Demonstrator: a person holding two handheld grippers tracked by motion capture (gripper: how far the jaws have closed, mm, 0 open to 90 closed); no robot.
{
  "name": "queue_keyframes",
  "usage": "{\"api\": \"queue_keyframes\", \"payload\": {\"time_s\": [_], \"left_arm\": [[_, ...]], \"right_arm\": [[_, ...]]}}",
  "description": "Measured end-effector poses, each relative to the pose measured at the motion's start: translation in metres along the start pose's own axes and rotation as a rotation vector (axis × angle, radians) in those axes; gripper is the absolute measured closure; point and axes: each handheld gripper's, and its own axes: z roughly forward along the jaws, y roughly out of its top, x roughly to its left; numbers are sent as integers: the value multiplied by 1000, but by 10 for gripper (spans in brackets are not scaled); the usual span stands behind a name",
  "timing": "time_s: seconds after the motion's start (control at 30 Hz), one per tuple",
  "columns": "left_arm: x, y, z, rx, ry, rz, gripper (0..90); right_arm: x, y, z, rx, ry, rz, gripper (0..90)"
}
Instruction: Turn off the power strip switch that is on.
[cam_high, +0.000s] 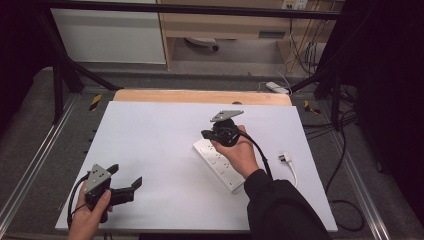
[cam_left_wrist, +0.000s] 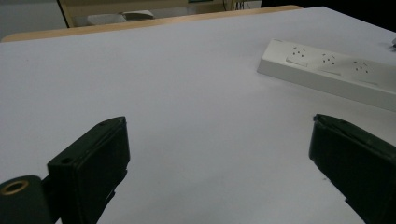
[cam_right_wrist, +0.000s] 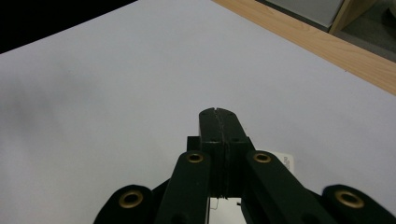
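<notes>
A white power strip (cam_high: 222, 167) lies slantwise on the white table sheet (cam_high: 160, 135), right of centre. My right gripper (cam_high: 206, 134) hangs over the strip's far end, its jaws pressed together with nothing between them. In the right gripper view the shut gripper (cam_right_wrist: 218, 114) points across bare sheet, and a corner of the power strip (cam_right_wrist: 285, 161) peeks out beside it. My left gripper (cam_high: 126, 183) rests near the front left of the sheet, open and holding nothing. In the left gripper view its wide-apart gripper (cam_left_wrist: 219, 140) faces the power strip (cam_left_wrist: 327, 70), which lies well ahead to the right.
A white plug (cam_high: 285, 158) with its cable lies on the sheet right of the strip. A wooden edge (cam_high: 200, 96) runs along the far side of the sheet. Metal frame legs and cables stand beyond the table. Bare sheet stretches between the two grippers.
</notes>
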Motion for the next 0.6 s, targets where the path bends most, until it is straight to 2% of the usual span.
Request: {"api": "queue_keyframes", "payload": {"time_s": [0.6], "left_arm": [[0,0,0,1,-4,5,53]], "right_arm": [[-1,-5,10,44,-6,23,900]]}}
